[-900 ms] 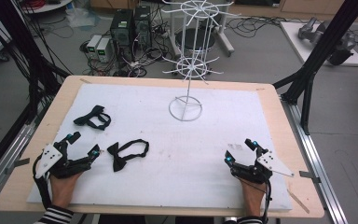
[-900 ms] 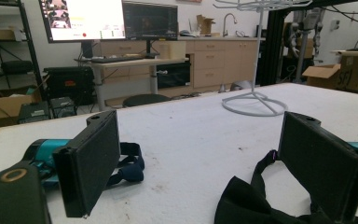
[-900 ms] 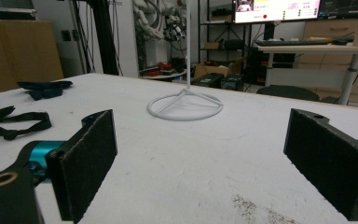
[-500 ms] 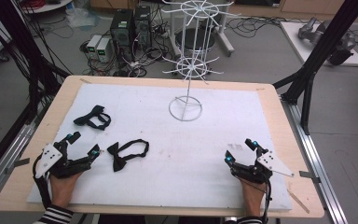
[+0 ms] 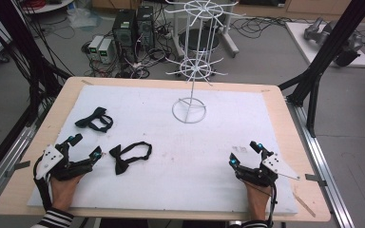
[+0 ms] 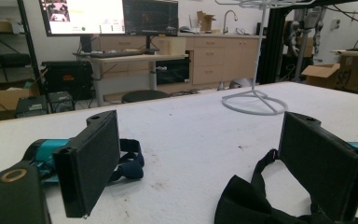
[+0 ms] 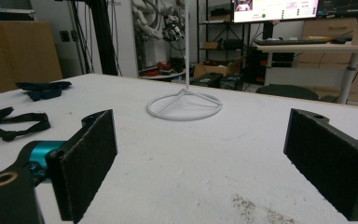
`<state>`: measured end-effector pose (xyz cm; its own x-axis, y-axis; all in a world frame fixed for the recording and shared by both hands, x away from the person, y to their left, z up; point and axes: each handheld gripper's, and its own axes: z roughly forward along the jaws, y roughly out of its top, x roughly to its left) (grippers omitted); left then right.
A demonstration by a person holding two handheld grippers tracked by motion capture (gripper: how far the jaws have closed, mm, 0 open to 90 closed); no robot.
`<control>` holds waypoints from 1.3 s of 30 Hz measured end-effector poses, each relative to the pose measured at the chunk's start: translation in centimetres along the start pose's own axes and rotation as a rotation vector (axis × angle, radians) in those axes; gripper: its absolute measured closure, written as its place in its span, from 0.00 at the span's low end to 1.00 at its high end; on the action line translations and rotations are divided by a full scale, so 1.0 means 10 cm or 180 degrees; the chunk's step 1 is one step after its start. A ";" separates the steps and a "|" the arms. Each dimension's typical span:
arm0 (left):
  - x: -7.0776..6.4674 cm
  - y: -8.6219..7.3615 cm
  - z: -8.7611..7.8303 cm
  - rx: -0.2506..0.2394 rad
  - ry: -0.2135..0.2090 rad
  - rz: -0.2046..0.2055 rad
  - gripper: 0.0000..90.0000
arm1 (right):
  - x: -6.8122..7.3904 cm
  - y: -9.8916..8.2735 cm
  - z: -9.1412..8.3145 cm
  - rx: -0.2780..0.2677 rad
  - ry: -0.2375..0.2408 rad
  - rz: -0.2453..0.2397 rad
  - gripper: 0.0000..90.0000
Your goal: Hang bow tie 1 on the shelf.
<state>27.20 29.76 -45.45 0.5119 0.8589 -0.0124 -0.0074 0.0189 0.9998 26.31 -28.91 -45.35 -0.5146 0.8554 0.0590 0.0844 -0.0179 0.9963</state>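
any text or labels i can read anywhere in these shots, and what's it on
No text reads clearly in any of the views.
Monitor behind the table, left gripper view: windows with small lines, too blurred to read.
Monitor in the right gripper view: same, too small to read.
Cardboard box on the floor: dark printed marks, illegible.
Computer towers in the high view: no legible label.

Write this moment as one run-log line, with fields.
left gripper: open, empty | right gripper: open, empty | two black bow ties: on white mat | wire rack: upright
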 end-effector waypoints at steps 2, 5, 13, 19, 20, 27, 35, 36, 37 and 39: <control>0.00 0.01 0.01 0.0015 0.0000 0.0011 0.15 | 0.00 0.00 0.00 -0.0005 0.0001 -0.0002 0.10; 0.02 0.07 0.02 0.0009 -0.0003 0.0020 0.15 | 0.00 0.00 0.00 -0.0009 -0.0002 -0.0006 0.10; 0.05 0.22 0.07 0.0074 -0.0018 0.0049 0.15 | 0.00 0.00 0.00 -0.0004 0.0000 -0.0006 0.10; 0.08 0.38 0.12 0.0200 -0.0054 0.0193 0.15 | -0.01 0.00 0.00 -0.0009 0.0000 -0.0009 0.10; 0.09 0.41 0.13 0.0224 -0.0054 0.0211 0.15 | 0.00 0.00 0.00 -0.0004 0.0001 0.0000 0.10; 0.13 0.60 0.23 0.0372 -0.0094 0.0320 0.15 | -0.01 0.00 0.00 -0.0009 0.0001 -0.0008 0.10; 0.19 0.78 0.38 0.0589 -0.0164 0.0454 0.15 | -0.01 0.00 0.00 -0.0017 0.0004 -0.0012 0.10; 0.22 0.82 0.42 0.0635 -0.0177 0.0474 0.15 | -0.01 0.00 0.00 -0.0018 0.0002 -0.0010 0.10; 0.22 0.82 0.42 0.0635 -0.0177 0.0474 0.15 | -0.01 0.00 0.00 -0.0017 0.0003 -0.0004 0.10; 0.25 0.84 0.46 0.0676 -0.0190 0.0443 0.15 | 0.00 0.00 0.00 -0.0012 -0.0001 0.0018 0.10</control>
<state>32.40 29.70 -37.01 0.5683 0.8140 0.1202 0.0959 -0.2106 0.9729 26.34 -28.94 -45.36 -0.5138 0.8554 0.0647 0.0843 -0.0247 0.9961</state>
